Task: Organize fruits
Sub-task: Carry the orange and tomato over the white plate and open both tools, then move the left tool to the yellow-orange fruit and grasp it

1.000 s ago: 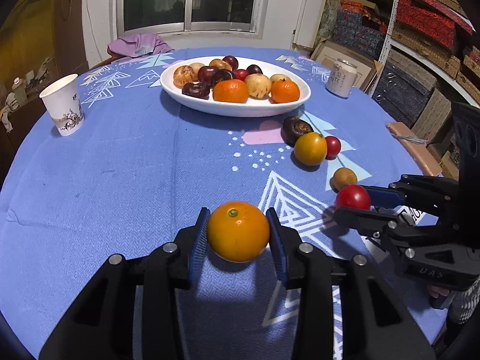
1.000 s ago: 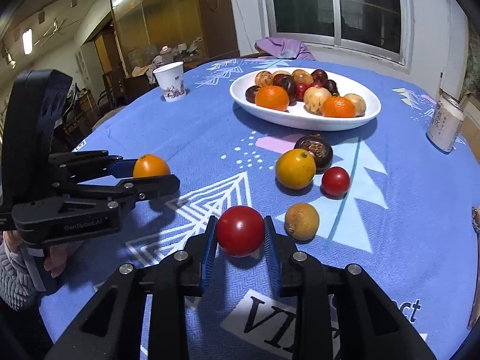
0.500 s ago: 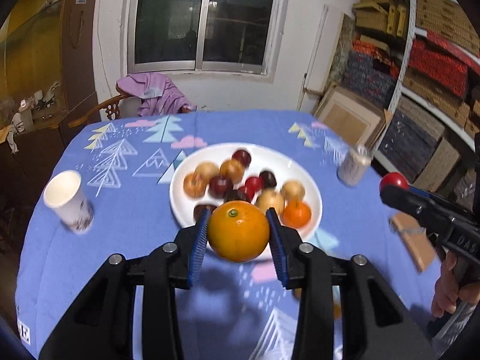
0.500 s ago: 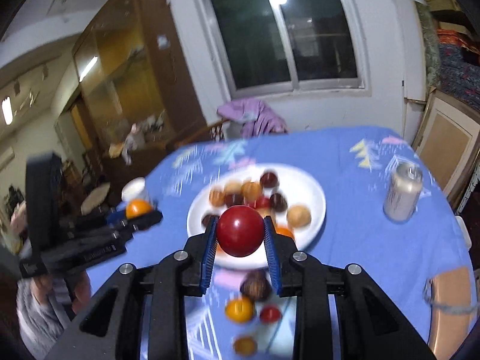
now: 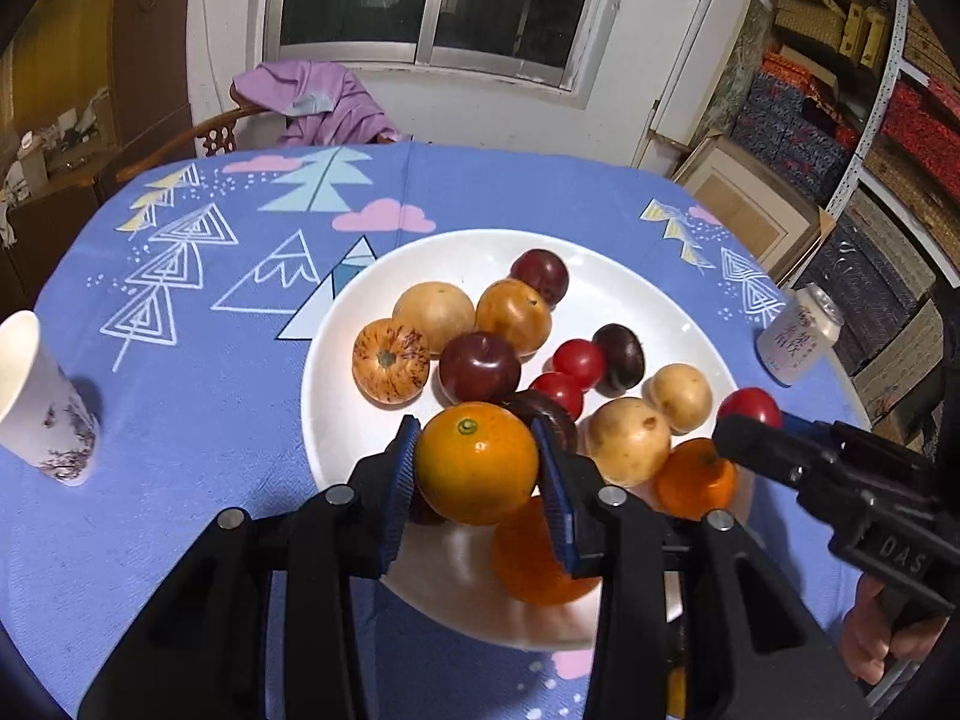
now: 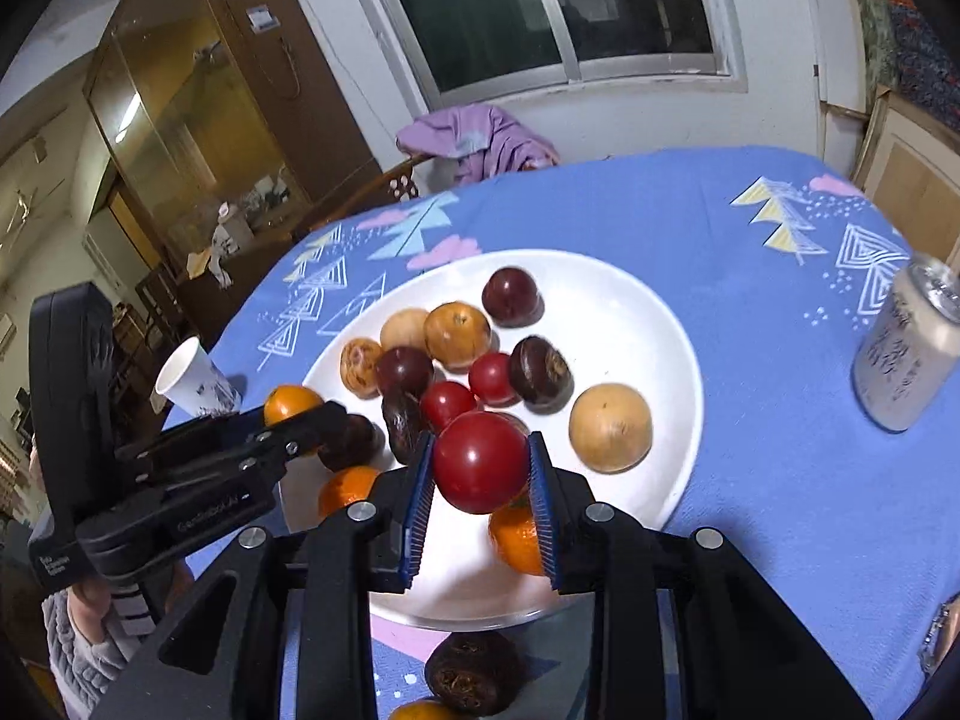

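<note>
My left gripper [image 5: 477,468] is shut on an orange [image 5: 477,463] and holds it above the near part of the white plate [image 5: 480,252]. My right gripper [image 6: 482,468] is shut on a red tomato [image 6: 480,461] above the plate's near edge [image 6: 660,324]. The plate holds several fruits: oranges, red tomatoes, dark plums, tan round fruits. The right gripper shows at the right in the left wrist view [image 5: 753,420]; the left gripper shows at the left in the right wrist view [image 6: 300,414].
A paper cup [image 5: 36,402] stands at the table's left. A drink can [image 6: 906,348] stands right of the plate. A dark fruit [image 6: 471,681] and an orange fruit [image 6: 423,711] lie on the blue cloth just before the plate. A chair with purple cloth [image 5: 312,96] is behind the table.
Both grippers lifted their fruits off the cloth and moved forward to above the plate, the orange on the left, the tomato on the right. Both stay shut.
</note>
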A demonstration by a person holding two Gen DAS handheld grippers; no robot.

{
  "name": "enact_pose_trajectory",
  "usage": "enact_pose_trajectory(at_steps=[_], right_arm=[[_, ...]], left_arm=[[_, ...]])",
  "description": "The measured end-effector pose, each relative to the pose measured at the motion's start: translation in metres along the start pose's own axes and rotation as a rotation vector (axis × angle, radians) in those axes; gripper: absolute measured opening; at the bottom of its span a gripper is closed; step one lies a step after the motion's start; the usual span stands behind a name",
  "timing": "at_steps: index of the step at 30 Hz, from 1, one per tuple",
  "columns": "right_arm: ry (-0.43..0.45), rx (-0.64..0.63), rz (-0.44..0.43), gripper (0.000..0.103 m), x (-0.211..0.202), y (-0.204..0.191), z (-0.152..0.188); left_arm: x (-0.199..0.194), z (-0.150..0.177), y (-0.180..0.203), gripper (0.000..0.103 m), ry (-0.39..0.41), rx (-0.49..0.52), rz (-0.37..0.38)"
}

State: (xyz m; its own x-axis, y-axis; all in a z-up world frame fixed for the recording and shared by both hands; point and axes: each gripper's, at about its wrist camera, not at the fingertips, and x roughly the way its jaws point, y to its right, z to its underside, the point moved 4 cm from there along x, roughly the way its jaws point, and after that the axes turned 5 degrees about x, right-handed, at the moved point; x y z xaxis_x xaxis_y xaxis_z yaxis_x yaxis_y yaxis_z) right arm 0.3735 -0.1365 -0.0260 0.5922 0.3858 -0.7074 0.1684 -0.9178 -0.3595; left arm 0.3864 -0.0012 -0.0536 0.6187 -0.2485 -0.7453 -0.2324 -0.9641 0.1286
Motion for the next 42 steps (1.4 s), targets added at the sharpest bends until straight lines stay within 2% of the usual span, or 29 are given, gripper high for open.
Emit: enact_pose_trajectory(at_steps=[3,6,9,11,12,14,17,19,22,23,25,26,29,31,33,37,40,42], right_arm=[[-0.027,-0.013,-0.052,0.031,0.006,-0.009,0.006],[-0.077,-0.042,-0.095,0.031,0.014,-0.022,0.014],[-0.114,-0.055,-0.079,0.031,0.022,-0.029,0.024],[-0.134,-0.053,-0.064,0.031,0.026,-0.029,0.028],[-0.138,-0.050,-0.047,0.032,0.027,-0.028,0.029],[-0.133,-0.041,-0.042,0.044,0.026,-0.027,0.029],[-0.104,-0.040,-0.051,0.046,0.016,-0.028,0.023],[-0.079,-0.034,-0.058,0.046,0.005,-0.027,0.019],[-0.019,-0.015,-0.084,0.048,-0.023,-0.029,0.010],[0.020,-0.015,-0.094,0.051,-0.040,-0.032,0.006],[0.096,-0.021,-0.112,0.074,-0.069,-0.035,0.001],[0.136,-0.026,-0.124,0.077,-0.085,-0.038,0.000],[0.217,-0.043,-0.160,0.082,-0.126,-0.043,0.005],[0.251,-0.035,-0.167,0.090,-0.144,-0.038,0.013],[0.270,-0.019,-0.147,0.090,-0.152,-0.027,0.022],[0.246,0.052,-0.118,0.090,-0.147,0.009,0.052],[0.205,0.154,-0.078,0.090,-0.137,0.045,0.067],[0.198,0.227,-0.085,0.090,-0.134,0.062,0.068]], left_arm=[[0.010,0.001,-0.003,0.038,-0.012,-0.008,0.021],[0.013,0.000,-0.005,0.044,-0.013,-0.017,0.046],[0.012,-0.001,-0.004,0.057,0.005,-0.014,0.038],[0.010,-0.002,-0.004,0.071,0.018,-0.019,0.038],[0.008,-0.003,-0.004,0.072,0.022,-0.021,0.039],[0.004,-0.004,-0.004,0.072,0.026,-0.023,0.043],[-0.003,-0.007,-0.004,0.074,0.039,-0.021,0.034],[-0.011,-0.009,-0.006,0.080,0.054,-0.027,0.029],[-0.030,-0.015,-0.010,0.081,0.090,-0.031,0.000],[-0.038,-0.017,-0.011,0.083,0.105,-0.033,-0.006],[-0.059,-0.019,-0.011,0.089,0.140,-0.036,-0.025],[-0.070,-0.017,-0.011,0.095,0.156,-0.039,-0.035],[-0.094,0.000,-0.004,0.096,0.174,-0.028,-0.039],[-0.103,0.025,0.006,0.097,0.171,0.010,-0.053],[-0.104,0.055,0.015,0.099,0.156,0.051,-0.093],[-0.093,0.104,0.038,0.099,0.090,0.112,-0.115],[-0.080,0.120,0.060,0.099,0.059,0.169,-0.096],[-0.077,0.124,0.074,0.099,0.064,0.205,-0.091]])
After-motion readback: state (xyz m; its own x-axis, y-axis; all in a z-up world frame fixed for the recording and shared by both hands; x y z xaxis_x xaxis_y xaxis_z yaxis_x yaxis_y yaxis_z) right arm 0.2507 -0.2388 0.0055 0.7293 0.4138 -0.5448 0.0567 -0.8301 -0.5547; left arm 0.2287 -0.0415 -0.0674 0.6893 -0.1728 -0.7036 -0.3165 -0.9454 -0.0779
